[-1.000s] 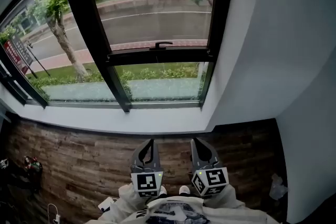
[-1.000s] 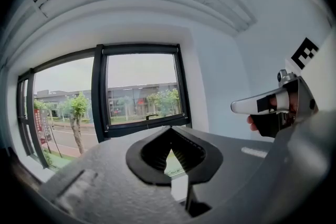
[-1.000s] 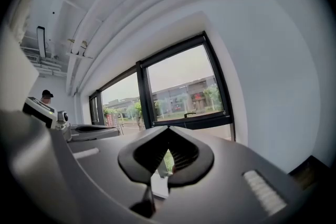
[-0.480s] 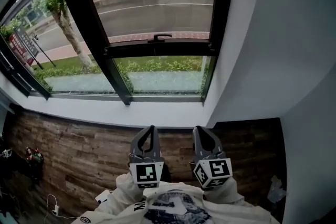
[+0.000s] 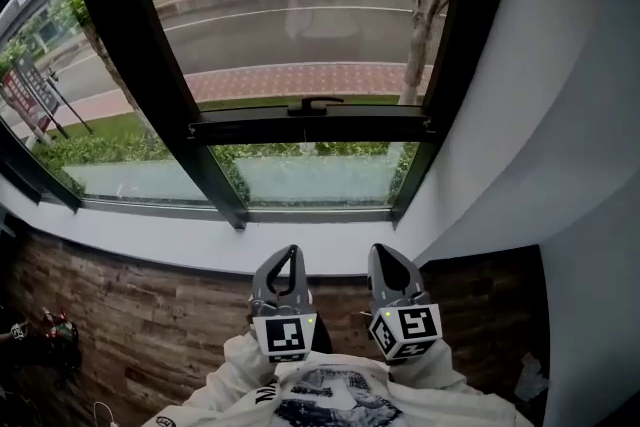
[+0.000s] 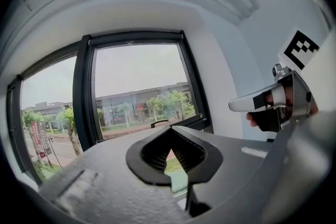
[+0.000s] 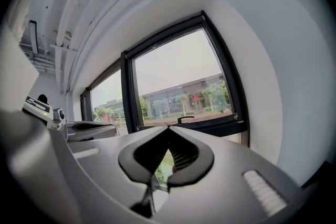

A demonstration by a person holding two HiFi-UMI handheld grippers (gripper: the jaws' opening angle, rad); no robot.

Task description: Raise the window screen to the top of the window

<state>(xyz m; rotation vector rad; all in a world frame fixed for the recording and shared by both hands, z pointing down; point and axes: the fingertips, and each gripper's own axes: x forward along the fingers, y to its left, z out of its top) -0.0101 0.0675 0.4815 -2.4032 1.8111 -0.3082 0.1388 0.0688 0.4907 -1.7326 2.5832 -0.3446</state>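
The window screen, judged to end in the black horizontal metal rail (image 5: 310,125) with a small black handle (image 5: 315,102) on its top edge, is seen about halfway up the right-hand pane of the black-framed window (image 5: 130,65). Its long axis runs from nine to three o'clock. In the head view the rail lies at twelve o'clock from both tools and well apart from them, with the white sill (image 5: 200,240) between. The handle is found at about twelve o'clock from the grey left gripper (image 5: 292,257) and at eleven o'clock from the grey right gripper (image 5: 386,257), so the left is judged the nearer. The fingers of both are clenched together on nothing. No container is shown.
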